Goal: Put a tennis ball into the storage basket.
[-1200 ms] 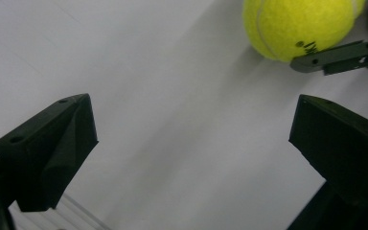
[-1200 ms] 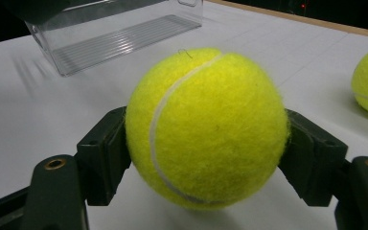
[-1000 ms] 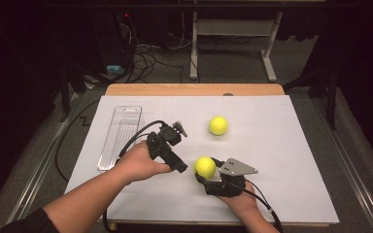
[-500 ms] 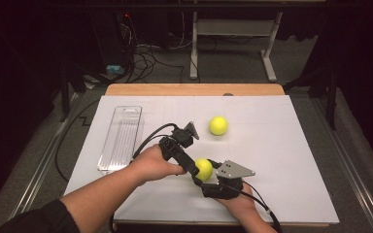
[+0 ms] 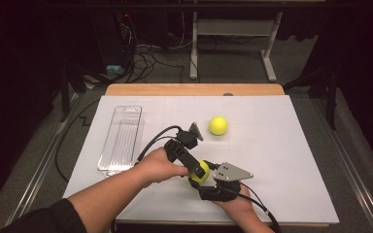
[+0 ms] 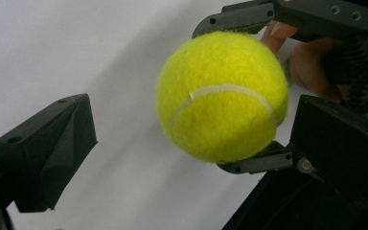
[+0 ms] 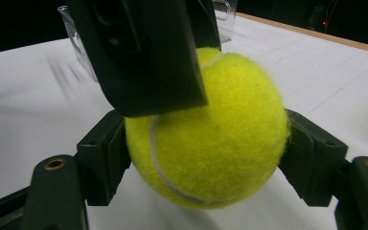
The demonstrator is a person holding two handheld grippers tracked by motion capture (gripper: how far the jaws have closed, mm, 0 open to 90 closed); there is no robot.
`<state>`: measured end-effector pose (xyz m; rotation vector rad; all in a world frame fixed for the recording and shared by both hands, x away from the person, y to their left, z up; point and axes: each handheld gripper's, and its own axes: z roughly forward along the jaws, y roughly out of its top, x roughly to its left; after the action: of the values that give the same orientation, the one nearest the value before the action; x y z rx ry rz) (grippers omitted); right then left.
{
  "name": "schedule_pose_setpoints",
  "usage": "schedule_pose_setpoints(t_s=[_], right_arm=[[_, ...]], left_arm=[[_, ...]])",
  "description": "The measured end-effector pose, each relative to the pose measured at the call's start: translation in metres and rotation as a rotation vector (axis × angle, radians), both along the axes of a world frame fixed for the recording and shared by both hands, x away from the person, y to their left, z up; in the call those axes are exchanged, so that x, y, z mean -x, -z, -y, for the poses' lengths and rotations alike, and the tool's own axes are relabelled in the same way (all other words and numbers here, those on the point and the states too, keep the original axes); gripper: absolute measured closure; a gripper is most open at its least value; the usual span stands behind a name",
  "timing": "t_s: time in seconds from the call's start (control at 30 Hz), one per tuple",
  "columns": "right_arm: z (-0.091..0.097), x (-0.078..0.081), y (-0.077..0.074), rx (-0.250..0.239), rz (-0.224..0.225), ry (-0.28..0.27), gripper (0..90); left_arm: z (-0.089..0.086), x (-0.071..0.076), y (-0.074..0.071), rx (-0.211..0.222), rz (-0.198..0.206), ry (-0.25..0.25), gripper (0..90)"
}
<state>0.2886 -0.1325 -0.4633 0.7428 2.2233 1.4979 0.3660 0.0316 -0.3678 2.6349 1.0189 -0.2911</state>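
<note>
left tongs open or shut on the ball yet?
Open. In the left gripper view the left tongs straddle the tennis ball with a clear gap on one side; the right tongs clamp it.

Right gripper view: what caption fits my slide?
Right claw squeezes a yellow tennis ball while the left claw reaches in.

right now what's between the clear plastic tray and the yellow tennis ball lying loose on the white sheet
In the high view, the left gripper with its looping black cable sits between the clear plastic tray and the loose yellow tennis ball; otherwise bare white sheet.
</note>
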Motion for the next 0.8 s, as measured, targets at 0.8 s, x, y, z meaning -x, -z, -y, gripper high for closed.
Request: schedule_pose_setpoints(t_s=[0.8], right_arm=[[-0.003,0.003,-0.003,-0.019,0.012,-0.01,26.5]], left_arm=[[0.007,-0.001,0.015,0.049,-0.093,-0.011,15.7]])
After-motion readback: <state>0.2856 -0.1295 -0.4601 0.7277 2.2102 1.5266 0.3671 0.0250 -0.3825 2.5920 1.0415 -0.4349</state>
